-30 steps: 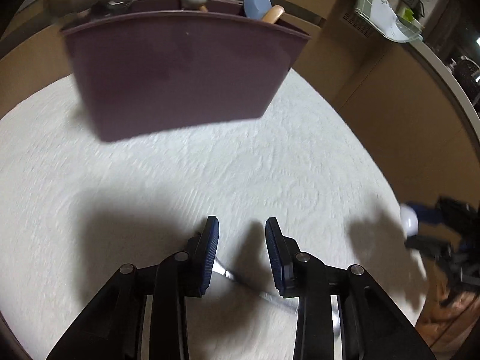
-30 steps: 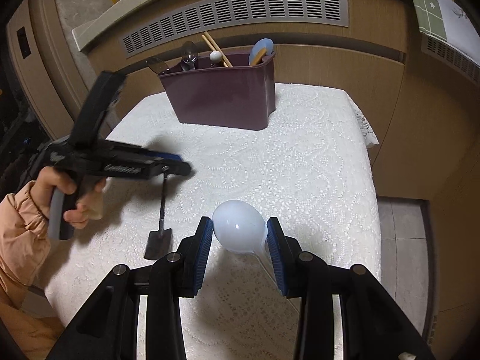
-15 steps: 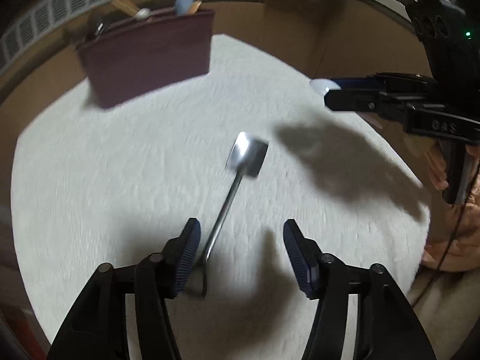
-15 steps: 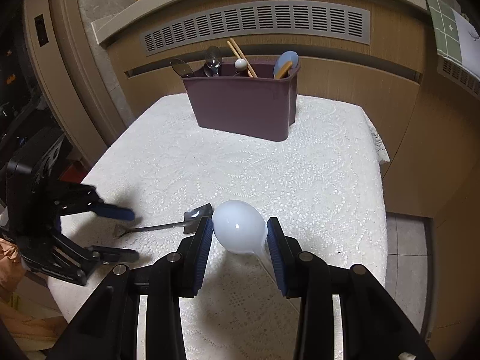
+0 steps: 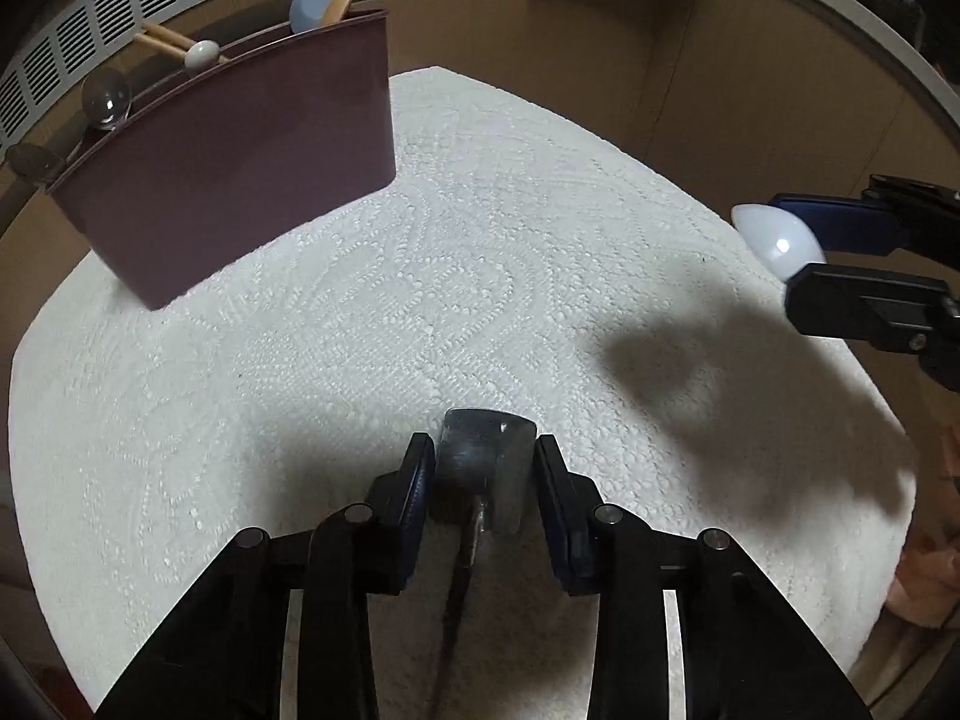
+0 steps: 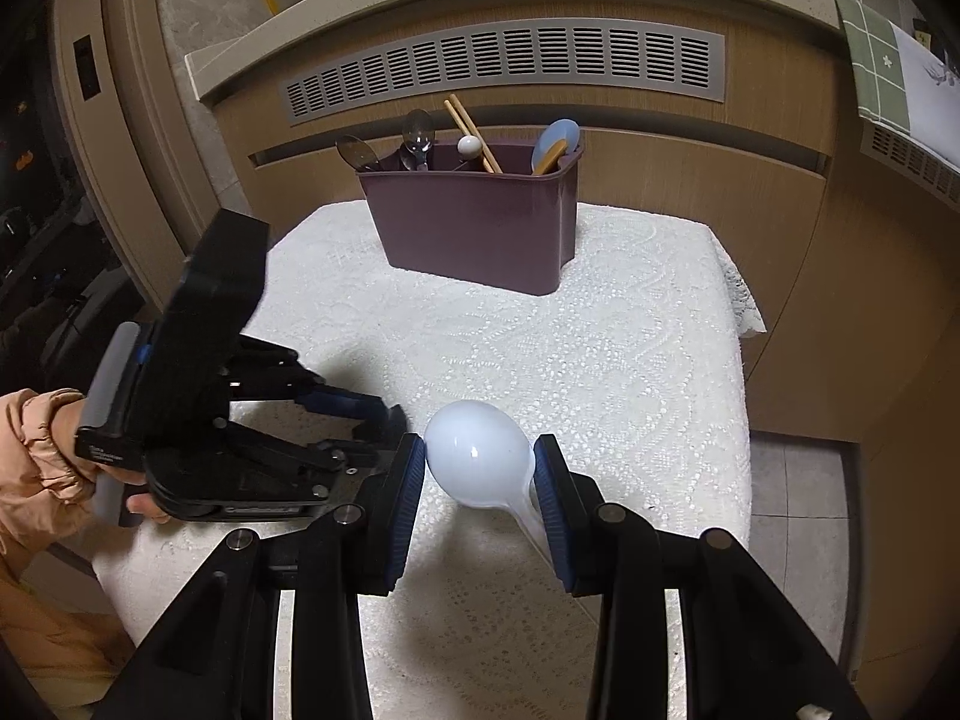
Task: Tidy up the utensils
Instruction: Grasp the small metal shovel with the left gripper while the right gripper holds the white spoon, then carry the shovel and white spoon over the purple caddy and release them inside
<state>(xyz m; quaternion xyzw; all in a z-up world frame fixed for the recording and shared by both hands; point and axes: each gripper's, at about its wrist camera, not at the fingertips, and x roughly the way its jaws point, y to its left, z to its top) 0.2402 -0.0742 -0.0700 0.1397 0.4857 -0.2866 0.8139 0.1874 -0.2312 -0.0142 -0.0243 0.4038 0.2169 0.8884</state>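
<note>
A maroon utensil bin (image 6: pixel 474 222) stands at the far edge of the white lace cloth (image 6: pixel 600 360) and holds spoons, chopsticks and a blue spatula. It also shows in the left wrist view (image 5: pixel 234 180). My left gripper (image 5: pixel 485 468) is shut on a small metal spatula (image 5: pixel 486 468), its blade between the fingers, low over the cloth. In the right wrist view the left gripper (image 6: pixel 366 420) is at the near left. My right gripper (image 6: pixel 480 468) is shut on a white ladle (image 6: pixel 480 459), held above the cloth; the ladle also shows in the left wrist view (image 5: pixel 780 240).
A wooden counter wall with a grey vent grille (image 6: pixel 504 72) stands behind the table. The cloth's right edge hangs over the table side (image 6: pixel 744 300), with tiled floor (image 6: pixel 798 480) below. A green checked cloth (image 6: pixel 876 60) lies on the counter at right.
My left gripper has swung round over the metal spatula and closed on its blade. My right gripper has kept hold of the white ladle and stayed nearly still.
</note>
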